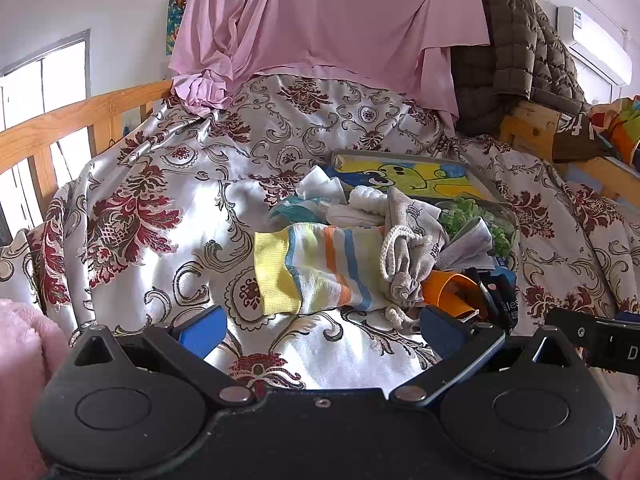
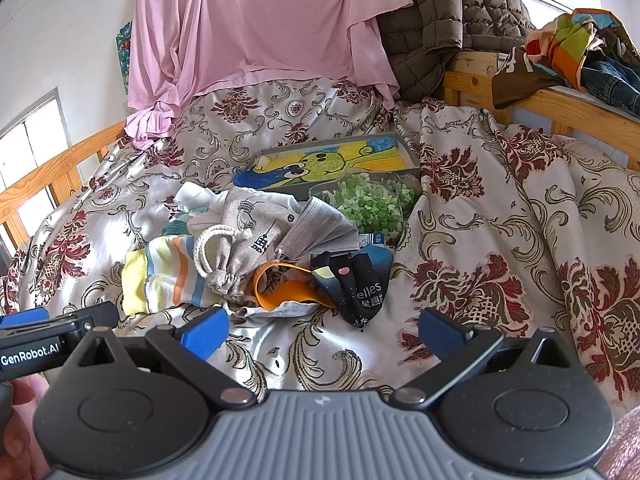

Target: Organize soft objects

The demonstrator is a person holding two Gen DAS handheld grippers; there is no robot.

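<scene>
Both grippers' blue fingers (image 1: 200,330) spread wide and empty, just short of the striped sock (image 1: 316,270).

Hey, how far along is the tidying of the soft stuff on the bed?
Nothing looks sorted yet. The striped sock, grey drawstring pouch, face mask and black sock lie jumbled together on the bedspread. Left claw and right claw are both open, holding nothing. All sorting remains.
</scene>
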